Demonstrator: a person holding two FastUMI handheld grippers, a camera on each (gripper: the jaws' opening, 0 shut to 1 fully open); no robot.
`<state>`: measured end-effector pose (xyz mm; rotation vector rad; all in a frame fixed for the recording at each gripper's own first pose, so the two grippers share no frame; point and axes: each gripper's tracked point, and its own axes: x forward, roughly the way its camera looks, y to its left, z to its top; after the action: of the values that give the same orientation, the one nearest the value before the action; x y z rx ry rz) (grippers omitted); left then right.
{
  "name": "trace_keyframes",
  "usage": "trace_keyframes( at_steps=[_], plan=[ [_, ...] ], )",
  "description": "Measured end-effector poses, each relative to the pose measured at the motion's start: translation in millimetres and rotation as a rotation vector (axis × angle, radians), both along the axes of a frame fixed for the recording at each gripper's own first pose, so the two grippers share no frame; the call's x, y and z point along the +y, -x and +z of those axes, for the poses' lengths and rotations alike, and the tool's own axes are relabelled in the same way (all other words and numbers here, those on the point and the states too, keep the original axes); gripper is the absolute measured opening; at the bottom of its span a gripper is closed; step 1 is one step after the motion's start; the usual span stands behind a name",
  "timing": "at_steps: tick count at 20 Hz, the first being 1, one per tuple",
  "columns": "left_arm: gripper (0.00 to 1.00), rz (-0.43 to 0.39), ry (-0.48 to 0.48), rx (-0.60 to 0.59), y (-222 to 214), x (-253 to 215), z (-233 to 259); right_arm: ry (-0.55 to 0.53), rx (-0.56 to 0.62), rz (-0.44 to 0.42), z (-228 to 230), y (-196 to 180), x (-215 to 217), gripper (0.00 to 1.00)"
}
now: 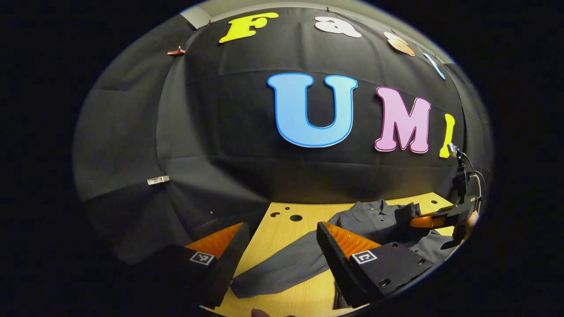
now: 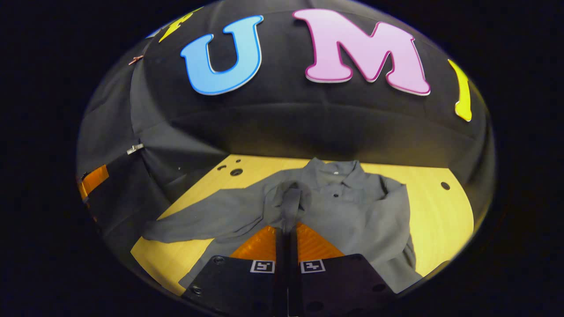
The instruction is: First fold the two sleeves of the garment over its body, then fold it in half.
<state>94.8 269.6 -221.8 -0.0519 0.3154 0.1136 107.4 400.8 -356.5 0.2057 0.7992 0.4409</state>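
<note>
The light wooden table (image 2: 440, 211) with round drilled holes carries the grey long-sleeved collared garment (image 2: 352, 211), which lies spread across the tabletop with its collar toward the black cloth wall at the back. Taking the collar as the landmark: in the right gripper view the garment body extends from the collar toward the camera, one sleeve (image 2: 198, 224) runs from below the collar out to the left edge of the table and lies flat, and the other sleeve (image 2: 398, 220) hangs down the right side of the body with folds along it. A strip of grey fabric (image 2: 293, 200), gathered just below and left of the collar, rises from the chest area and runs down into the right gripper (image 2: 287, 233), whose two fingers are pressed together on it with no gap showing. In the left gripper view, the left gripper (image 1: 282, 246) stands with its fingers wide apart and nothing between them, above the flat sleeve (image 1: 282, 264) and well to the left of the collar (image 1: 365, 211). The same view shows the right gripper (image 1: 418, 220) at the far right, just beside the collar, clenched on a raised fold of cloth.
</note>
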Motion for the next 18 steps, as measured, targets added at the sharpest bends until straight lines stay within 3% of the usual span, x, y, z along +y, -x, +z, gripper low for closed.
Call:
trace_keyframes(
  at_steps=[4,9,10,11,14,18],
  plan=[
    [0.97,0.01,0.003,0.039,1.3,6.8,-24.0,0.019,0.09,0.063,-41.5,19.7,25.6,0.09],
    [0.97,0.016,0.0,0.078,7.2,16.7,-54.0,0.02,0.18,0.079,-63.7,35.6,41.4,0.26],
    [0.97,0.015,-0.005,0.083,7.9,17.8,-57.5,0.01,0.189,0.082,-65.9,36.1,45.8,0.16],
    [0.97,0.012,-0.009,0.088,8.9,18.7,-62.0,0.009,0.192,0.086,-64.2,36.5,46.4,0.24],
    [0.97,0.012,-0.012,0.109,12.3,24.2,-78.7,-0.031,0.203,0.099,-56.4,40.8,54.3,0.7],
    [0.97,0.017,0.003,0.162,16.1,27.5,-110.0,-0.181,0.212,0.139,-13.9,47.0,75.8,0.74]
  ],
)
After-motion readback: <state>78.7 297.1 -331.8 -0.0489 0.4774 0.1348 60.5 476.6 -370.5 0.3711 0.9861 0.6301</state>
